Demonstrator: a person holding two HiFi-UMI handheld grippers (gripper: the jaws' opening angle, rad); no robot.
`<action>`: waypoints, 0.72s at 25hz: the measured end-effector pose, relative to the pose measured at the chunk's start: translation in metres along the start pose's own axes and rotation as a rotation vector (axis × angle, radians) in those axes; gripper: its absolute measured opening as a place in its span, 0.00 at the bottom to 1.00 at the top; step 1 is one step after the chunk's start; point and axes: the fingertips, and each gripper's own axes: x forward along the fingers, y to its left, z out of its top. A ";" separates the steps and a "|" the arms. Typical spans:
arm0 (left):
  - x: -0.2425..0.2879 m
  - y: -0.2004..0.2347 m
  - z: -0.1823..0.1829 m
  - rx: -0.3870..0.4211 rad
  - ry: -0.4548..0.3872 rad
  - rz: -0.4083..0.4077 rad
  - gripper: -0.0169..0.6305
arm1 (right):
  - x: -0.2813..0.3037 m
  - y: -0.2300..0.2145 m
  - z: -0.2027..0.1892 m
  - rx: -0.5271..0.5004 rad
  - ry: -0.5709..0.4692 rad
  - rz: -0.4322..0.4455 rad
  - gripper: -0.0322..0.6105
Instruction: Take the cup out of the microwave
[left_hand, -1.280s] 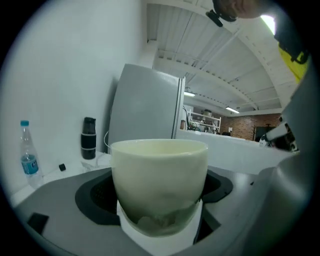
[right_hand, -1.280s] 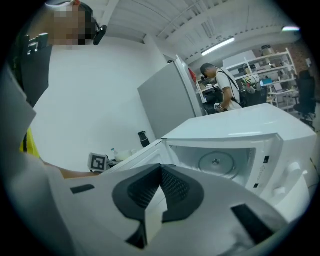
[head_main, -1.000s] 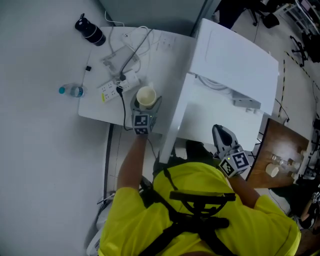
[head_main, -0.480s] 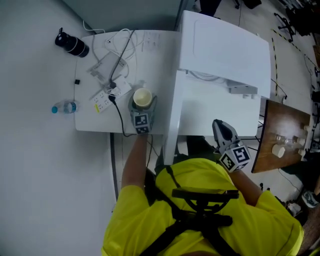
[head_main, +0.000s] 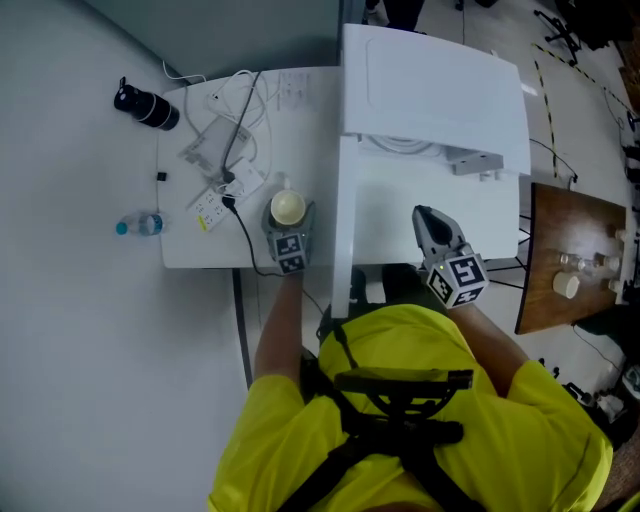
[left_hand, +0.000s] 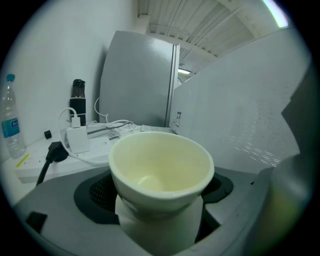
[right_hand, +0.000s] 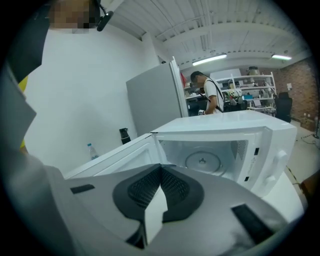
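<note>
Cream cup (left_hand: 160, 170) is clamped upright betw. my L gripper (head_main: 289, 215) fingers, over the bench (head_main: 195, 250), just L of the open microwave (head_main: 430, 90) door (head_main: 345, 230). My R gripper (head_main: 428, 225) fingers are pressed together, holding nothing, facing the cavity w/ turntable (right_hand: 202, 161) in view.

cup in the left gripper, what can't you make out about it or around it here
- Cup base: in the left gripper view it is hidden by the jaws of the left gripper, which are shut on it. Whether it touches the table cannot be told.
- Microwave cavity: in the head view it is hidden by the microwave's own top.
- Water bottle label: in the left gripper view it is too small to read.
</note>
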 end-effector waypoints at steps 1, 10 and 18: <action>-0.006 -0.001 -0.005 -0.010 0.020 0.004 0.74 | 0.004 -0.002 0.003 -0.005 -0.011 -0.005 0.06; -0.001 -0.002 -0.006 -0.019 0.064 0.002 0.86 | 0.002 -0.002 0.013 -0.013 -0.062 0.020 0.06; -0.073 0.006 0.008 -0.071 0.061 0.084 0.90 | -0.021 -0.013 0.027 0.006 -0.107 -0.039 0.06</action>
